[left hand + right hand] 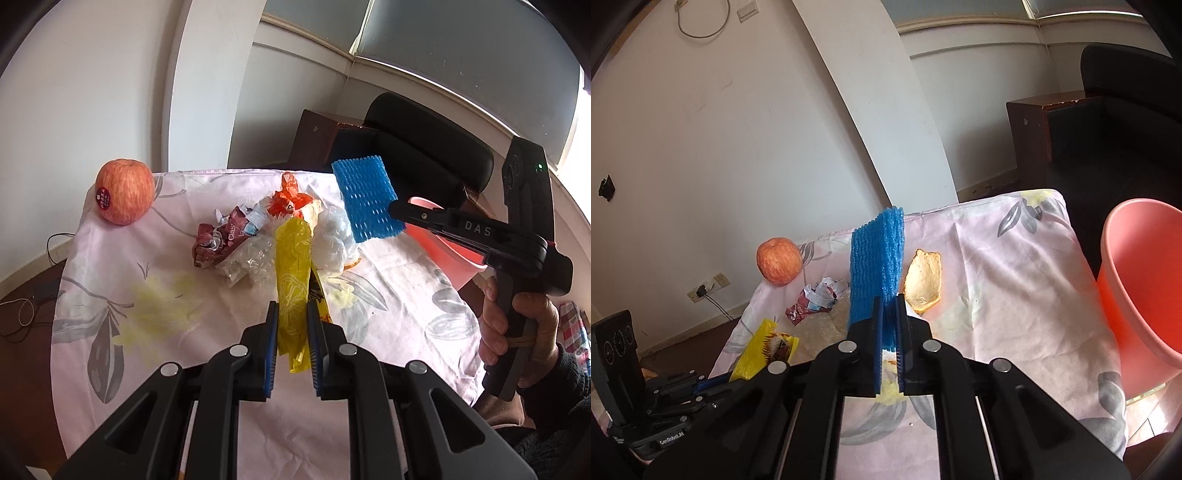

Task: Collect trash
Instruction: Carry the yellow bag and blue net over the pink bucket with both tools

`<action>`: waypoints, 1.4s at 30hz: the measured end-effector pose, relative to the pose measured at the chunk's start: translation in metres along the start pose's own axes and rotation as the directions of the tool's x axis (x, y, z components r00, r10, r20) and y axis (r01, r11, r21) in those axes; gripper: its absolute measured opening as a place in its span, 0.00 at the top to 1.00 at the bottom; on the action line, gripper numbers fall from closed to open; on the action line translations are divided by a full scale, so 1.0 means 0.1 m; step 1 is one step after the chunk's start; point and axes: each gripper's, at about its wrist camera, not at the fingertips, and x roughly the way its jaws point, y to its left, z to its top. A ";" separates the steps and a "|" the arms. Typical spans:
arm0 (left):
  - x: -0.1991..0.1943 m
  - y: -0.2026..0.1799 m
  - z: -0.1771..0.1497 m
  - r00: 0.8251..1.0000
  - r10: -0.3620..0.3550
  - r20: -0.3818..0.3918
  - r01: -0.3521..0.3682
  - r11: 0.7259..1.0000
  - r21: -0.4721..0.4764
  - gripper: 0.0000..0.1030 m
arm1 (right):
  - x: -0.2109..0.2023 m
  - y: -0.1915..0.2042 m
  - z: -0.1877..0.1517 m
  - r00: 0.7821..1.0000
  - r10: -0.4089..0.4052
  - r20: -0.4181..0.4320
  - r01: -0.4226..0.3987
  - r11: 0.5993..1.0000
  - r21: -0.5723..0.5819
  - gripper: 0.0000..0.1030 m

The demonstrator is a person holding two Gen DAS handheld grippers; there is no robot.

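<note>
- Pinching yellow wrapper [293, 273] in your L gripper [291, 314], jaws closed on it, above the table [184, 369].
- R gripper [889, 321] clamps blue foam net [877, 266], raised, near pink bin [1145, 277].
- Trash pile [236, 243], apple [125, 191] on the cloth.

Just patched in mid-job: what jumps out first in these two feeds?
Both tongs are loaded: the left tongs grip a yellow wrapper, the right tongs a blue foam net held upright. A pink bin waits off the table's right edge, and a red apple sits at the far left corner beyond the trash pile.
</note>
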 end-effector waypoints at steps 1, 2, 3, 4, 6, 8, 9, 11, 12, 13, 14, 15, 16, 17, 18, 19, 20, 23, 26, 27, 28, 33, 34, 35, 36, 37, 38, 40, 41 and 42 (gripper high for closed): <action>-0.01 -0.01 0.01 1.000 0.001 0.006 -0.001 1.000 -0.002 0.87 | -0.04 -0.01 0.00 1.000 -0.005 0.008 0.005 1.000 0.000 0.94; -0.02 -0.02 0.03 1.000 0.002 0.013 -0.002 1.000 -0.004 0.87 | -0.08 -0.01 0.00 1.000 -0.009 0.016 0.009 1.000 0.002 0.94; -0.02 -0.04 0.05 1.000 0.002 0.021 -0.002 1.000 -0.007 0.87 | -0.13 -0.03 0.00 1.000 -0.012 0.023 0.012 1.000 0.004 0.94; -0.03 -0.05 0.07 1.000 0.002 0.027 -0.002 1.000 -0.010 0.87 | -0.17 -0.04 0.00 0.999 -0.016 0.031 0.016 1.000 0.008 0.94; -0.03 -0.09 0.12 0.999 0.002 0.044 -0.002 1.000 -0.016 0.87 | -0.24 -0.07 -0.01 0.999 -0.026 0.045 0.026 1.000 0.016 0.94; -0.04 -0.14 0.15 0.998 0.001 0.061 0.000 1.000 -0.017 0.87 | -0.32 -0.11 -0.02 0.998 -0.040 0.056 0.039 0.999 0.024 0.94; -0.04 -0.16 0.17 0.998 0.000 0.067 0.001 1.000 -0.016 0.87 | -0.35 -0.13 -0.03 0.997 -0.048 0.060 0.047 0.999 0.027 0.94; -0.03 -0.21 0.21 0.997 -0.007 0.077 0.008 1.000 -0.011 0.87 | -0.42 -0.18 -0.03 0.996 -0.062 0.070 0.059 0.998 0.034 0.94; -0.02 -0.24 0.23 0.997 -0.010 0.081 0.011 1.000 -0.007 0.87 | -0.46 -0.21 -0.03 0.995 -0.070 0.078 0.067 0.997 0.038 0.94; -0.02 -0.27 0.26 0.996 -0.013 0.086 0.014 1.000 -0.004 0.87 | -0.50 -0.24 -0.03 0.993 -0.078 0.086 0.075 0.996 0.043 0.94; -0.01 -0.31 0.28 0.996 -0.016 0.090 0.016 1.000 -0.001 0.87 | -0.54 -0.28 -0.03 0.992 -0.086 0.093 0.082 0.995 0.051 0.94; 0.00 -0.34 0.30 0.995 -0.022 0.094 0.021 1.000 0.002 0.87 | -0.57 -0.32 -0.03 0.991 -0.094 0.099 0.089 0.994 0.060 0.94; 0.00 -0.37 0.32 0.995 -0.027 0.097 0.027 1.000 0.005 0.87 | -0.61 -0.37 -0.03 0.989 -0.102 0.104 0.095 0.993 0.071 0.94; 0.00 -0.41 0.33 0.995 -0.033 0.099 0.032 0.999 0.009 0.87 | -0.64 -0.41 -0.04 0.988 -0.108 0.108 0.099 0.992 0.082 0.94; 0.00 -0.45 0.35 0.994 -0.037 0.101 0.035 0.999 0.015 0.87 | -0.68 -0.46 -0.04 0.987 -0.115 0.113 0.104 0.990 0.094 0.94; 0.01 -0.49 0.36 0.994 -0.041 0.103 0.039 0.999 0.022 0.87 | -0.71 -0.50 -0.05 0.985 -0.122 0.119 0.110 0.989 0.103 0.94; 0.02 -0.52 0.38 0.994 -0.045 0.104 0.042 0.999 0.029 0.87 | -0.74 -0.54 -0.05 0.984 -0.130 0.123 0.116 0.987 0.112 0.94; 0.05 -0.65 0.44 0.993 -0.056 0.107 0.051 0.998 0.047 0.87 | -0.82 -0.67 -0.06 0.978 -0.153 0.139 0.134 0.981 0.139 0.94; 0.12 -0.76 0.49 0.992 -0.072 0.103 0.067 0.996 0.057 0.87 | -0.90 -0.80 -0.07 0.972 -0.176 0.153 0.149 0.974 0.169 0.94; 0.14 -0.81 0.50 0.992 -0.077 0.100 0.071 0.995 0.065 0.87 | -0.93 -0.85 -0.07 0.970 -0.183 0.158 0.154 0.972 0.178 0.94; 0.16 -0.84 0.52 0.992 -0.082 0.097 0.075 0.995 0.072 0.87 | -0.95 -0.90 -0.07 0.968 -0.191 0.163 0.160 0.969 0.188 0.94; 0.31 -1.09 0.61 0.991 -0.107 0.080 0.098 0.989 0.109 0.87 | -1.07 -1.13 -0.09 0.954 -0.234 0.189 0.189 0.954 0.231 0.94; 0.34 -1.13 0.62 0.991 -0.113 0.077 0.104 0.988 0.115 0.87 | -1.10 -1.18 -0.10 0.951 -0.243 0.193 0.194 0.951 0.242 0.94; 0.38 -1.18 0.64 0.990 -0.119 0.073 0.110 0.986 0.122 0.87 | -1.13 -1.23 -0.11 0.948 -0.251 0.197 0.198 0.947 0.254 0.94; 0.41 -1.24 0.66 0.990 -0.124 0.069 0.114 0.985 0.130 0.87 | -1.16 -1.26 -0.13 0.945 -0.259 0.201 0.202 0.943 0.265 0.94; 0.45 -1.29 0.68 0.990 -0.129 0.065 0.119 0.983 0.139 0.87 | -1.18 -1.31 -0.14 0.941 -0.268 0.205 0.208 0.939 0.275 0.94; 0.50 -1.35 0.70 0.989 -0.133 0.059 0.123 0.982 0.147 0.87 | -1.20 -1.36 -0.15 0.938 -0.278 0.209 0.214 0.935 0.283 0.94; 0.58 -1.47 0.74 0.989 -0.141 0.049 0.131 0.978 0.163 0.87 | -1.24 -1.45 -0.17 0.931 -0.295 0.215 0.225 0.928 0.297 0.94; 0.62 -1.53 0.76 0.988 -0.145 0.045 0.135 0.976 0.171 0.87 | -1.27 -1.50 -0.18 0.928 -0.303 0.218 0.230 0.924 0.304 0.94; 0.67 -1.60 0.78 0.988 -0.149 0.040 0.139 0.974 0.179 0.87 | -1.28 -1.54 -0.19 0.925 -0.310 0.220 0.234 0.921 0.311 0.94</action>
